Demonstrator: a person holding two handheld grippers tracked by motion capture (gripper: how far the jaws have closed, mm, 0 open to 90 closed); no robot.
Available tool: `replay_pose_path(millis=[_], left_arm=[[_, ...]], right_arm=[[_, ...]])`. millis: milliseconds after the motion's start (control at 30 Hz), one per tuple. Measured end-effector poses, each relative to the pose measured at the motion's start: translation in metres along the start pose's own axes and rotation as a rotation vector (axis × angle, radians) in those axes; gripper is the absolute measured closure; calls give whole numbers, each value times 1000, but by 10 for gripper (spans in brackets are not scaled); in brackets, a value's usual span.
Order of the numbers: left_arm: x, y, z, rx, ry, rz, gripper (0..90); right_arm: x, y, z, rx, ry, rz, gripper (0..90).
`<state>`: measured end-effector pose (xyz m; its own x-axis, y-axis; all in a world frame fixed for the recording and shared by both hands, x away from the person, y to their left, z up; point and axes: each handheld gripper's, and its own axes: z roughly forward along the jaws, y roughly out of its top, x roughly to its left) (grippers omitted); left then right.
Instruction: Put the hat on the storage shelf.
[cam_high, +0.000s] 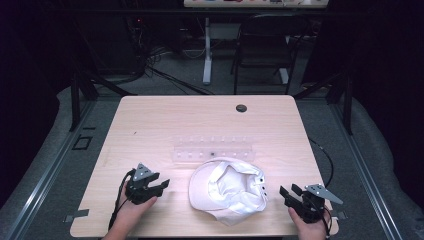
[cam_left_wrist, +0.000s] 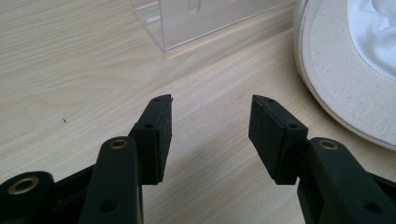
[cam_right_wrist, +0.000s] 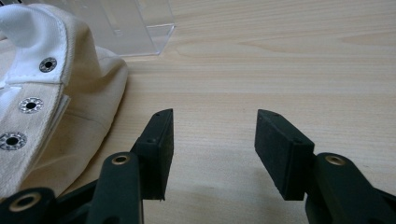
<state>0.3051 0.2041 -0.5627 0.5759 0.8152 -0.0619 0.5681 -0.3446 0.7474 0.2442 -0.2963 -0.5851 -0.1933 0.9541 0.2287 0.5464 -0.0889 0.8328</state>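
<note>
So there's a white cap lying upside down near the front edge of a light wooden table, with its inside lining facing up and its brim toward the left. Just behind it, touching or nearly so, sits a clear plastic rack lying flat across the middle of the table. The left gripper is resting low at the front left, a bit apart from the cap's brim, jaws wide open with nothing between them, just bare tabletop showing in the gap. In the left gripper view you can see the brim off to the right and a corner of the clear rack ahead. The right gripper is at the front right, just beside the cap's back edge, also spread wide and holding nothing. In the right gripper view the cap's metal eyelets show at the left, close to the left jaw but not touching. A round cable hole sits at the far edge of the table.
</note>
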Motion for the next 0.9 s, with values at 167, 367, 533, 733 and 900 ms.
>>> replay_pose_path(millis=[167,367,533,733,900], left_arm=[[0,0,-1,-4,3,3,495],[0,1,-1,-10,3,6,494],[-2,1,-2,-18,-4,3,491],[-3,2,-3,-16,-7,7,487],[-4,2,-3,-17,-6,13,486]], right_arm=[[1,0,0,8,13,-9,473],[4,-1,0,11,23,-12,484],[10,3,-1,39,38,-25,472],[20,12,-2,77,56,-45,488],[23,22,-5,113,27,-10,492]])
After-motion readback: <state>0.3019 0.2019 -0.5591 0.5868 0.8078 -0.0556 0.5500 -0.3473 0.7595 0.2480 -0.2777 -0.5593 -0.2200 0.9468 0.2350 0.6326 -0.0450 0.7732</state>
